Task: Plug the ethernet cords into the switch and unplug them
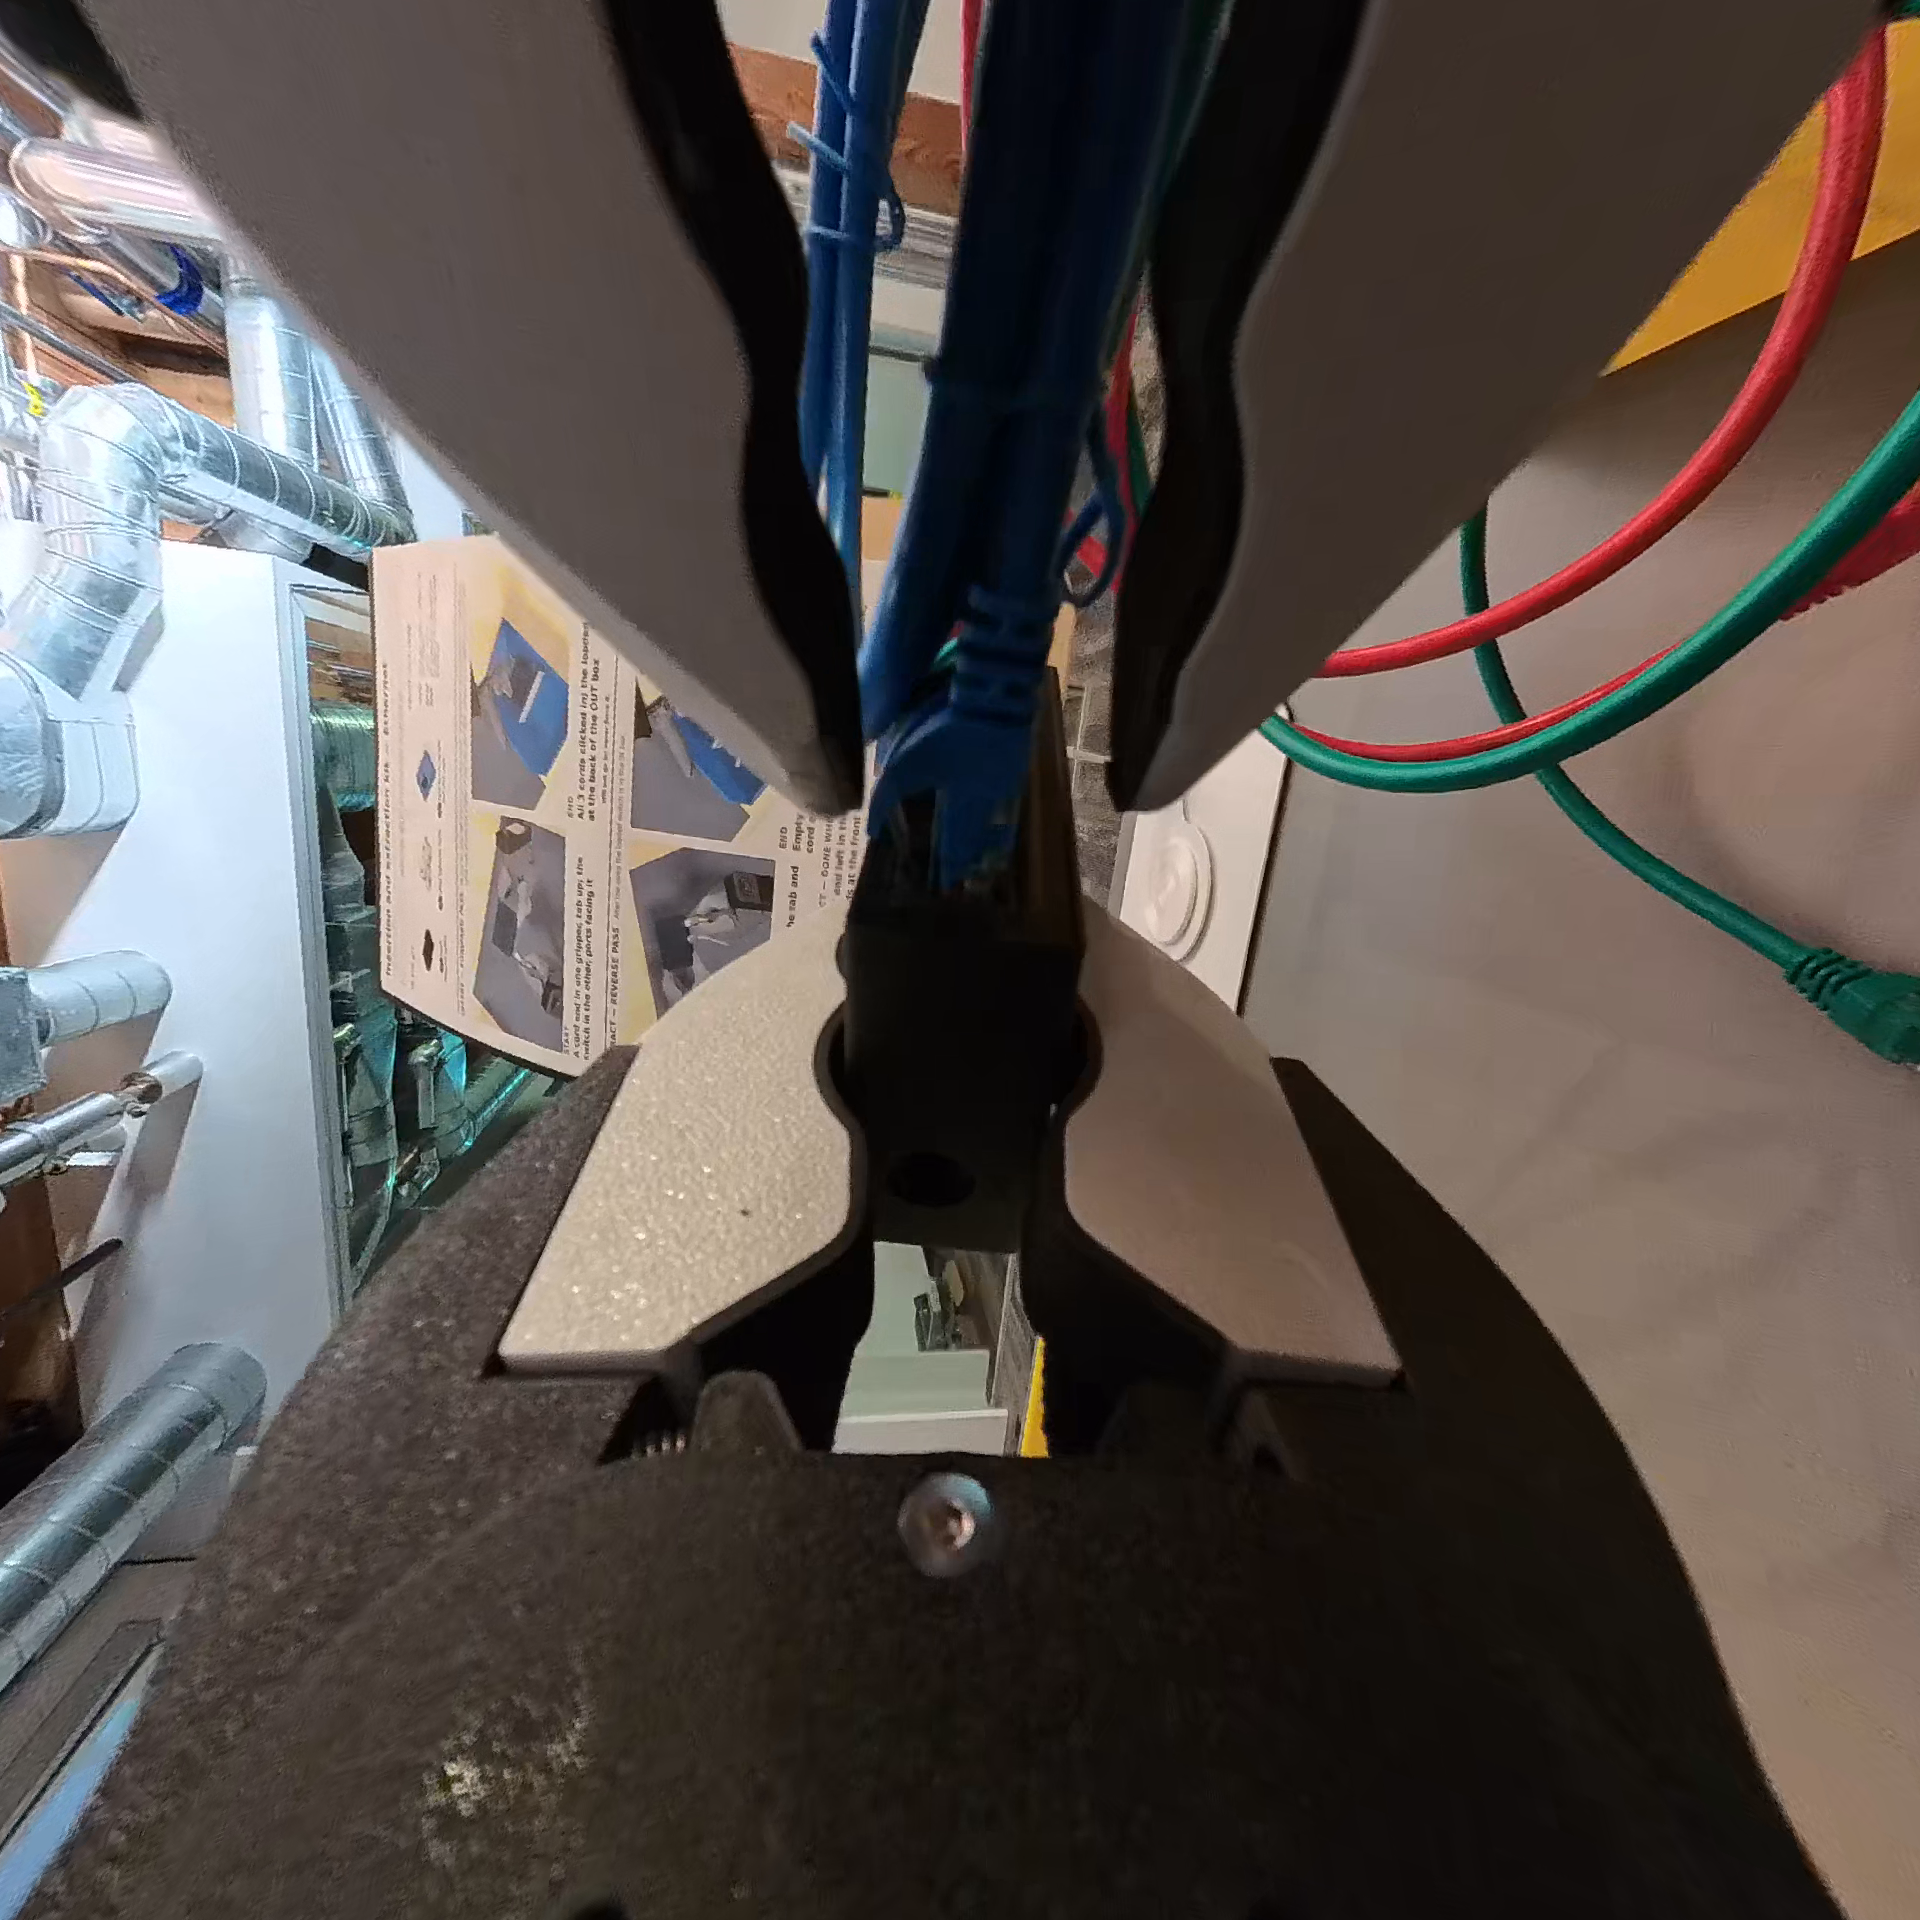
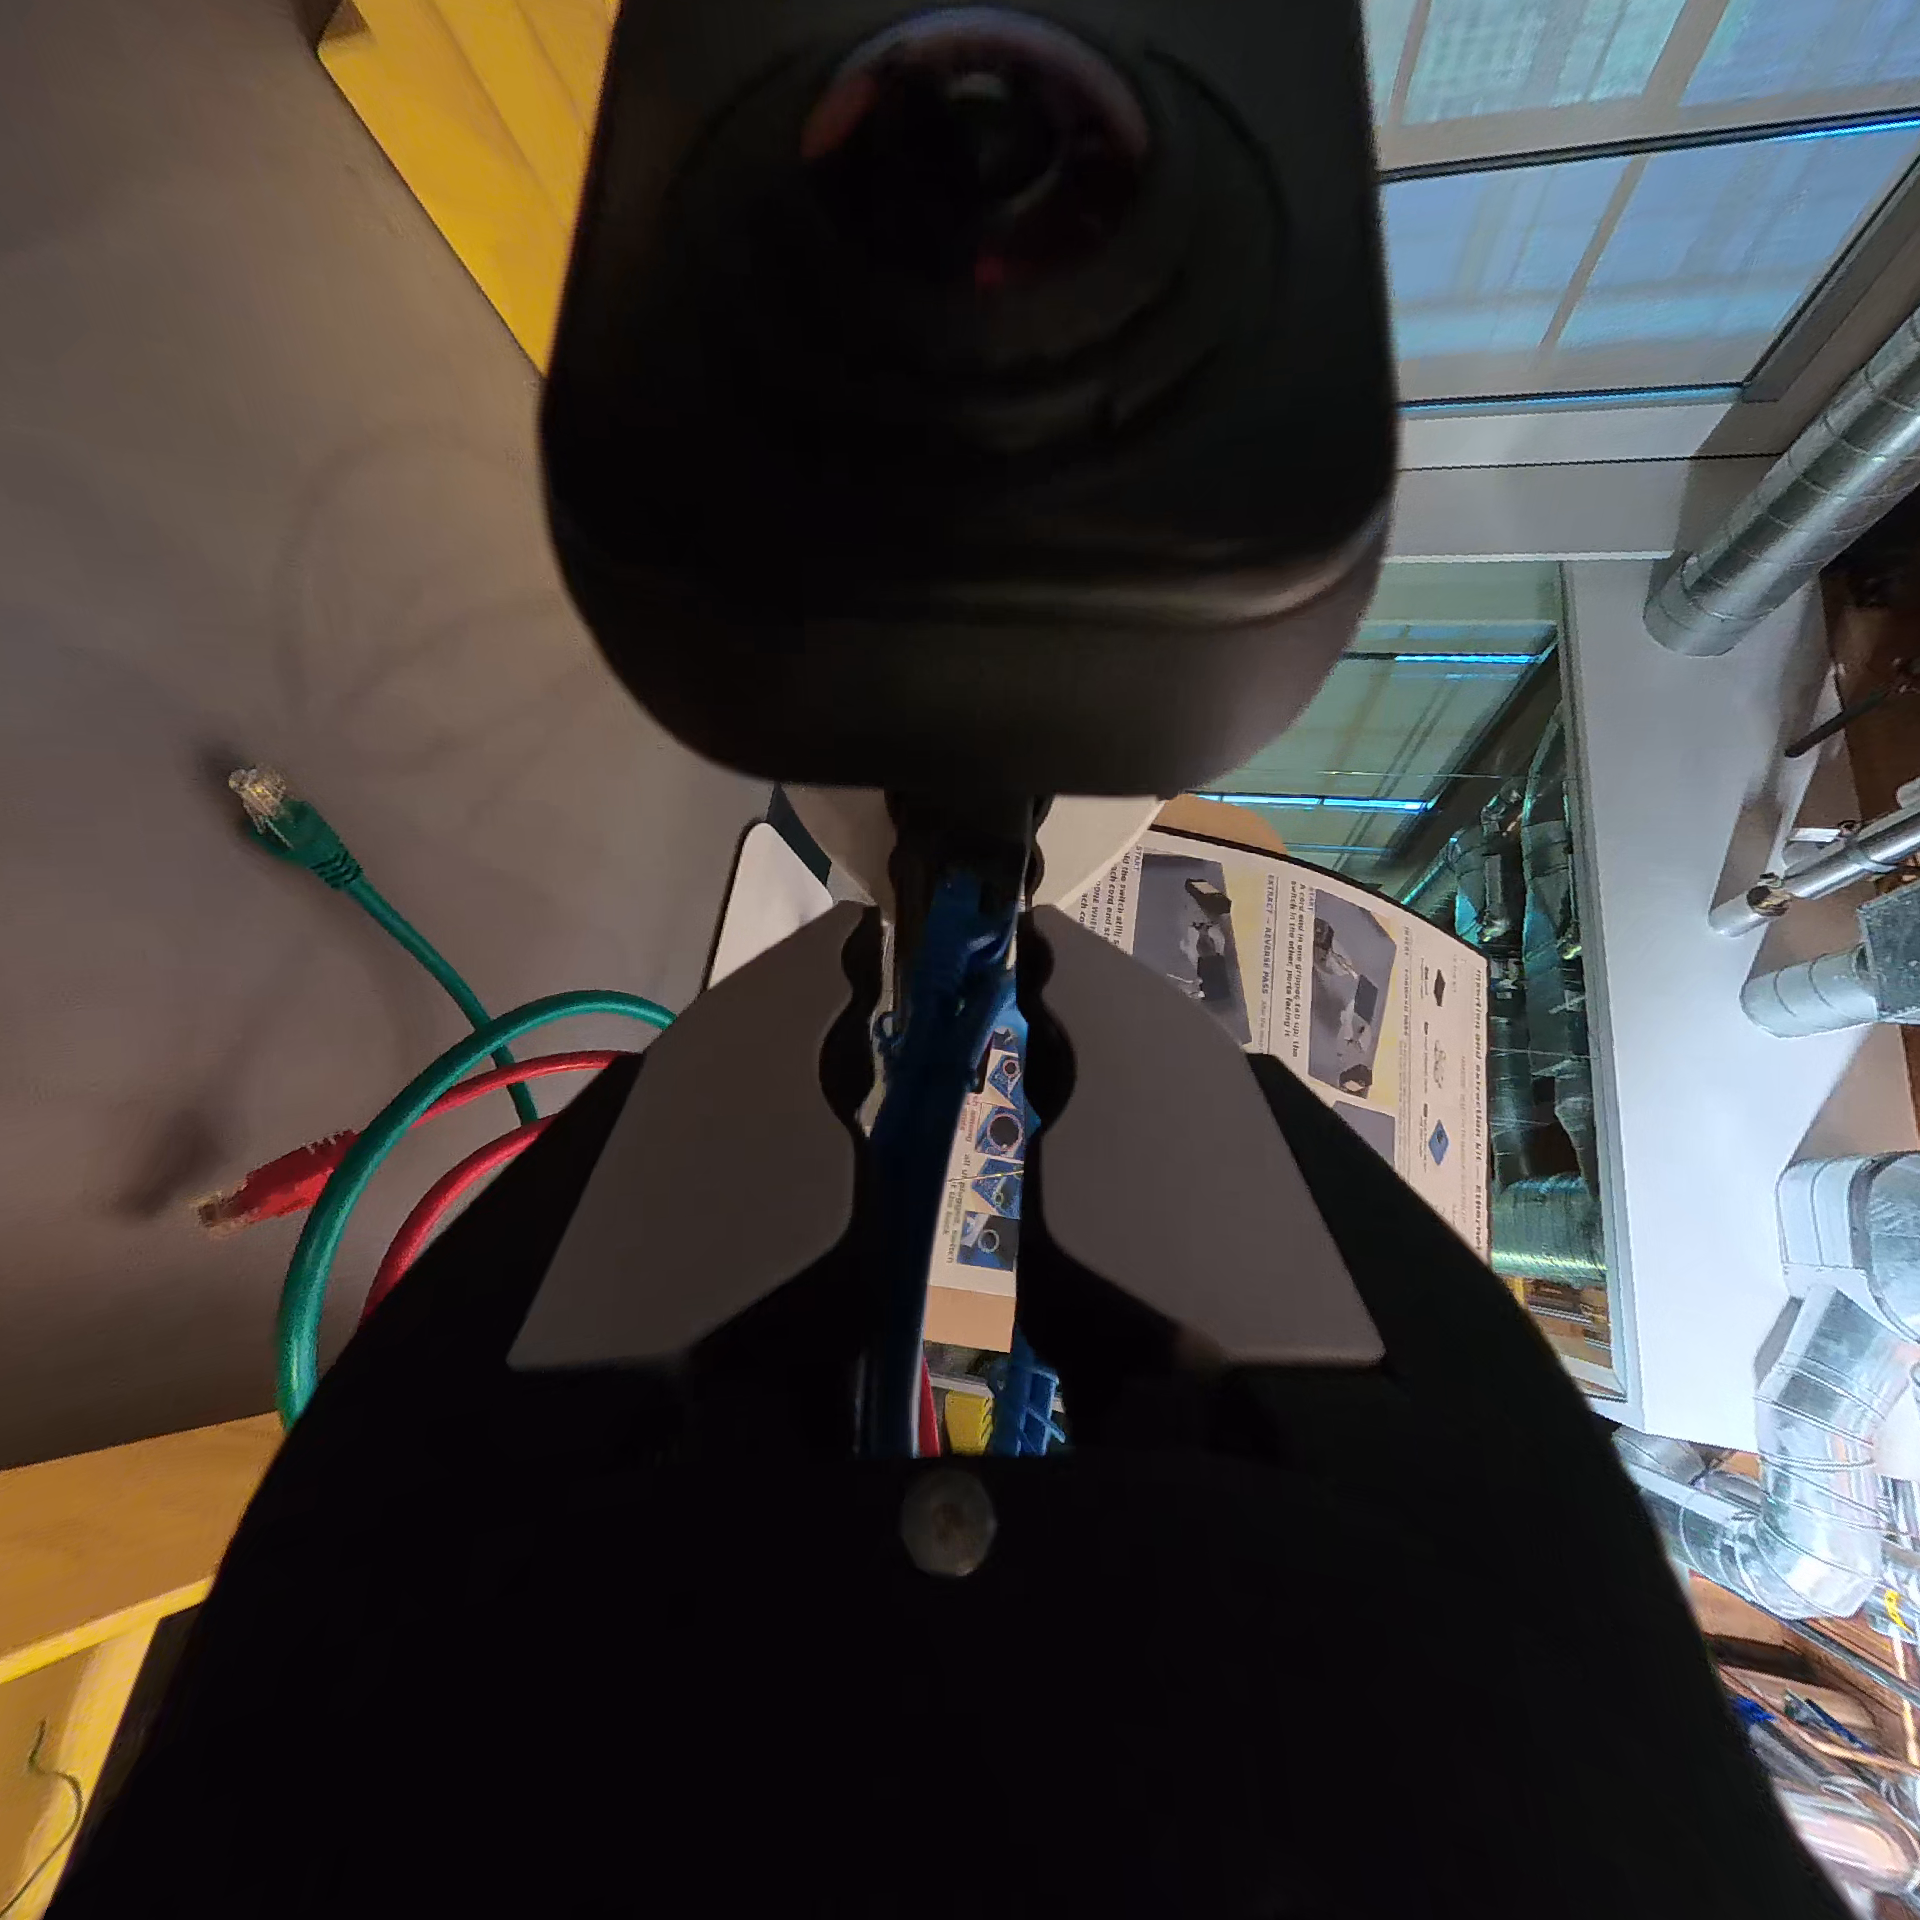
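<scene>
My left gripper (image 1: 961,935) is shut on the small black switch (image 1: 956,1049) and holds it up off the table. A blue ethernet plug (image 1: 987,748) sits in the switch's port, and its bundled blue cord (image 1: 997,343) runs away from it. My right gripper (image 1: 982,795) comes from the opposite side and straddles the blue plug with its jaws apart; a gap shows on one side. In the right wrist view the blue cord (image 2: 940,1039) runs between my right gripper's (image 2: 951,920) fingers to the switch, under the left gripper's camera (image 2: 966,364).
A green cord (image 1: 1662,686) and a red cord (image 1: 1766,364) lie looped on the grey table (image 1: 1558,1195), with their plugs free: the green plug (image 2: 281,810) and the red plug (image 2: 270,1190). A printed instruction sheet (image 1: 540,790) stands behind. A yellow box edge (image 2: 468,156) borders the table. Some 6 cm of space lies between my two pairs of fingers.
</scene>
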`<state>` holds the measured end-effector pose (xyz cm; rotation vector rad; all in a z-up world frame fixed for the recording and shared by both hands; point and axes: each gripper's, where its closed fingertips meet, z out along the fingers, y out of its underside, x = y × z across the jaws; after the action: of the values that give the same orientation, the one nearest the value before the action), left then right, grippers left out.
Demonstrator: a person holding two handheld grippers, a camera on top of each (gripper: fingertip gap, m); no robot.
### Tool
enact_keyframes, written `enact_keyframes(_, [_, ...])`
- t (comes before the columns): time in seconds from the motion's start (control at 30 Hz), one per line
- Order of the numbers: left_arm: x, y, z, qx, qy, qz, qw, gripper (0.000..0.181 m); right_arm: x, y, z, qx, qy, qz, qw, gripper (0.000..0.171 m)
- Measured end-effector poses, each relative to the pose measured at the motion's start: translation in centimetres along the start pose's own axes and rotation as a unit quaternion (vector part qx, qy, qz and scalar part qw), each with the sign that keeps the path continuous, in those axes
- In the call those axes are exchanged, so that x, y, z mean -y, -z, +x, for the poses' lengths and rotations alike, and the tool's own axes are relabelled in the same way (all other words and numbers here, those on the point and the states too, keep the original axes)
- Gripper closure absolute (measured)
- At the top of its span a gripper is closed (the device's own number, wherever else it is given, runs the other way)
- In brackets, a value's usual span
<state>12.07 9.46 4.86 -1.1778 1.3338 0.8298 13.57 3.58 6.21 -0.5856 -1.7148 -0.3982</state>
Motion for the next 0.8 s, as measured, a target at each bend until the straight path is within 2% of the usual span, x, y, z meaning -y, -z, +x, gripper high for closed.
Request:
enact_keyframes(0.17, [0.10, 0.07, -0.25, 0.009, -0.002, 0.006, 1.000, 0.152, 0.11, 0.10, 0.43, -0.012, -0.008, 0.008, 1.000, 0.151])
enact_keyframes(0.8, [-0.23, -0.44, 0.61, -0.019, -0.005, 0.009, 1.000, 0.152, -0.56, -0.75, -0.17, -0.008, -0.002, -0.002, 1.000, 0.151])
